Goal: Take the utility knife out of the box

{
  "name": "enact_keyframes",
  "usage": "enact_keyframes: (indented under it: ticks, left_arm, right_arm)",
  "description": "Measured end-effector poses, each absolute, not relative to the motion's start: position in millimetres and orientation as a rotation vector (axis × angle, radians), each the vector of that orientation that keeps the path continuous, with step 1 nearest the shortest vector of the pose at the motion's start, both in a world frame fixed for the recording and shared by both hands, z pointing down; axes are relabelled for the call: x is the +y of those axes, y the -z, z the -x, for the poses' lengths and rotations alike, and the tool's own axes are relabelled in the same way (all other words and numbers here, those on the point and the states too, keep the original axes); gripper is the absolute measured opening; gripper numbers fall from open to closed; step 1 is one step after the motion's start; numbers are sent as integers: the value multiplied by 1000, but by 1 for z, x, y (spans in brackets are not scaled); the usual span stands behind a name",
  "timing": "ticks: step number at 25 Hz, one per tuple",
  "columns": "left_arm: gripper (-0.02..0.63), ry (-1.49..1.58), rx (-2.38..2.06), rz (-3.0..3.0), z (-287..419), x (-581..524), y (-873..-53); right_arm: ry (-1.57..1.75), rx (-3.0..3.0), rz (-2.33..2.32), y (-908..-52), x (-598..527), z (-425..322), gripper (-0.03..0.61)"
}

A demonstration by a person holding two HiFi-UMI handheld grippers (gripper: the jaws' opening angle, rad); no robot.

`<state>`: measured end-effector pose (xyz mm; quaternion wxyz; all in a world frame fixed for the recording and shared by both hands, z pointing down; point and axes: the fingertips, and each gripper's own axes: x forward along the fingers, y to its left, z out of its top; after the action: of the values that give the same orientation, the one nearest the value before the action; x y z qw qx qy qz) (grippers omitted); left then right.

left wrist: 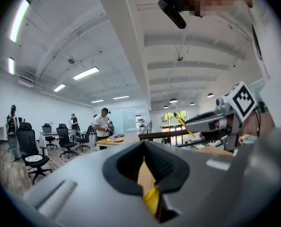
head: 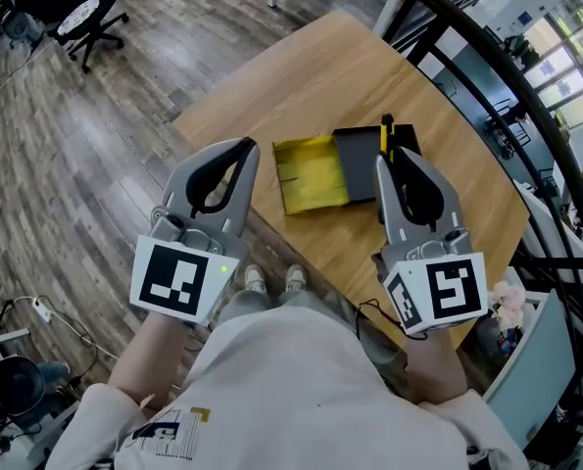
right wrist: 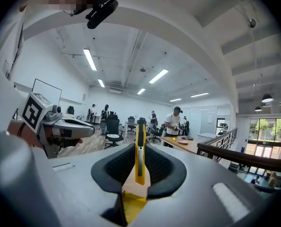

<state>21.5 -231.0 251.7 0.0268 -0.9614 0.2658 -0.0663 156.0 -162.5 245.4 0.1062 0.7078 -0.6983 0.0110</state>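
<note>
- While both grippers hang by the wooden table point(head: 320, 67), the right gripper point(head: 382, 161) is clamped on the yellow utility knife point(right wrist: 140, 150), which pokes out past the jaw tips.
- Knife is up in that grip, right above the box point(head: 311, 176).
- Box lies open on the table, with a yellow flap on one side and a dark tray next to it.
- Left gripper point(head: 249, 148) has its jaws together with nothing in them, near the table's edge.
</note>
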Motion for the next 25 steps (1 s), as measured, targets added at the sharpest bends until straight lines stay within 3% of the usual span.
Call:
enact_keyframes:
  ticks: [25]
  left_arm:
    - [2,240,816,2972,-17,-220,-259]
  right_arm:
    - [-105,-2100,-2006,-264,-157,-136,64]
